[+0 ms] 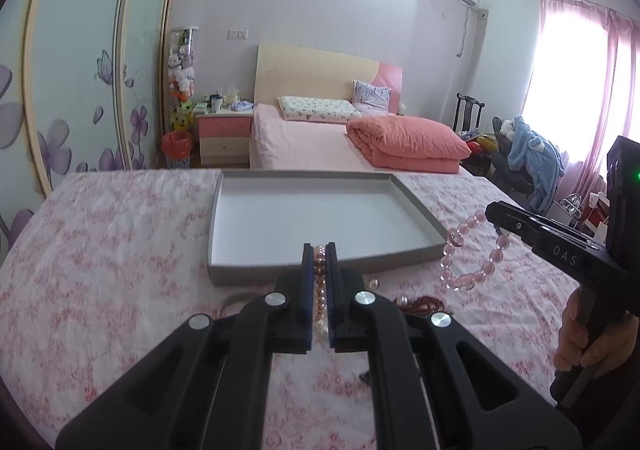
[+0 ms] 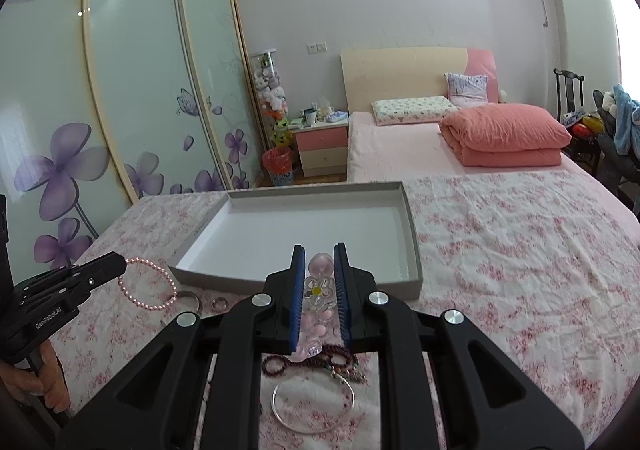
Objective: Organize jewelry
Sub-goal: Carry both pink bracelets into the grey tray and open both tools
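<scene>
A shallow grey tray (image 1: pixel 320 264) with a white floor lies on the floral cloth; it also shows in the right wrist view (image 2: pixel 416 250). My left gripper (image 1: pixel 319 250) is shut on a small pink pearl bracelet (image 1: pixel 320 298), which hangs as a loop in the right wrist view (image 2: pixel 149 284) left of the tray. My right gripper (image 2: pixel 319 250) is shut on a pink glass bead bracelet (image 2: pixel 318 290); in the left wrist view that bracelet (image 1: pixel 472 250) dangles beside the tray's right corner. Both grippers hover near the tray's front edge.
On the cloth before the tray lie a dark red bead strand (image 2: pixel 320 360), a silver bangle (image 2: pixel 314 404) and small rings (image 2: pixel 219 304). A bed (image 1: pixel 320 141) with a folded salmon quilt (image 1: pixel 408 143) stands behind, a wardrobe (image 2: pixel 120 89) at left.
</scene>
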`<state>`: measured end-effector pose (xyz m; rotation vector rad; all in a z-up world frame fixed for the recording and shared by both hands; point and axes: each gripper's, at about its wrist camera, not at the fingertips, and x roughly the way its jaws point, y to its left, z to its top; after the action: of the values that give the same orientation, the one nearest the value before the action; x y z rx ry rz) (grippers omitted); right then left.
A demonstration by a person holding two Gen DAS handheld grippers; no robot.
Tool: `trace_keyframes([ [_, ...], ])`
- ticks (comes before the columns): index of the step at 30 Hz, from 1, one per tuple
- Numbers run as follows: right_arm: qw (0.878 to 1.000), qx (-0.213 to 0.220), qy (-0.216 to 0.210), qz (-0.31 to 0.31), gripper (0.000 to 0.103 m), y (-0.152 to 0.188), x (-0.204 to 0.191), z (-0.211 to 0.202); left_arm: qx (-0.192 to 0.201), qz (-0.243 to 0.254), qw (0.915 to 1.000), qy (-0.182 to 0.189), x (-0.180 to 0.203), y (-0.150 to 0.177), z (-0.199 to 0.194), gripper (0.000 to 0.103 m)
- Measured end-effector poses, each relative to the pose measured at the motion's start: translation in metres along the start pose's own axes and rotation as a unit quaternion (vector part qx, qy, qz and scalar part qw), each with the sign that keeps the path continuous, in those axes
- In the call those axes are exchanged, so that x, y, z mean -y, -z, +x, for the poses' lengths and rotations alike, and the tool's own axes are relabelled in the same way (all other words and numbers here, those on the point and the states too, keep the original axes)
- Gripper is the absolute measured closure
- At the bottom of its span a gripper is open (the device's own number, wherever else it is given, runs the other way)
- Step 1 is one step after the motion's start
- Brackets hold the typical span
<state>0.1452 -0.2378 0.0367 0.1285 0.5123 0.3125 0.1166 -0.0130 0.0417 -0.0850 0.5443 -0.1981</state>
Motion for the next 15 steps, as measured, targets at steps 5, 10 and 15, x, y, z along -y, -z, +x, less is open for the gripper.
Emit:
trace_keyframes([
  [5, 1.000, 0.008, -0.001, -0.003, 0.087, -0.007, -0.004, 0.005, 0.012, 0.006, 0.9999, -0.003, 0.004, -0.012, 0.008, 0.096],
  [10, 1.000, 0.011, 0.000, -0.006, 0.087, -0.015, -0.006, 0.016, 0.016, 0.003, 0.9998, -0.010, 0.004, -0.023, 0.022, 0.097],
  [15, 1.000, 0.018, 0.009, -0.014, 0.087, -0.025, -0.008, 0.033, 0.019, 0.004, 0.9996, -0.018, 0.002, -0.032, 0.042, 0.097],
])
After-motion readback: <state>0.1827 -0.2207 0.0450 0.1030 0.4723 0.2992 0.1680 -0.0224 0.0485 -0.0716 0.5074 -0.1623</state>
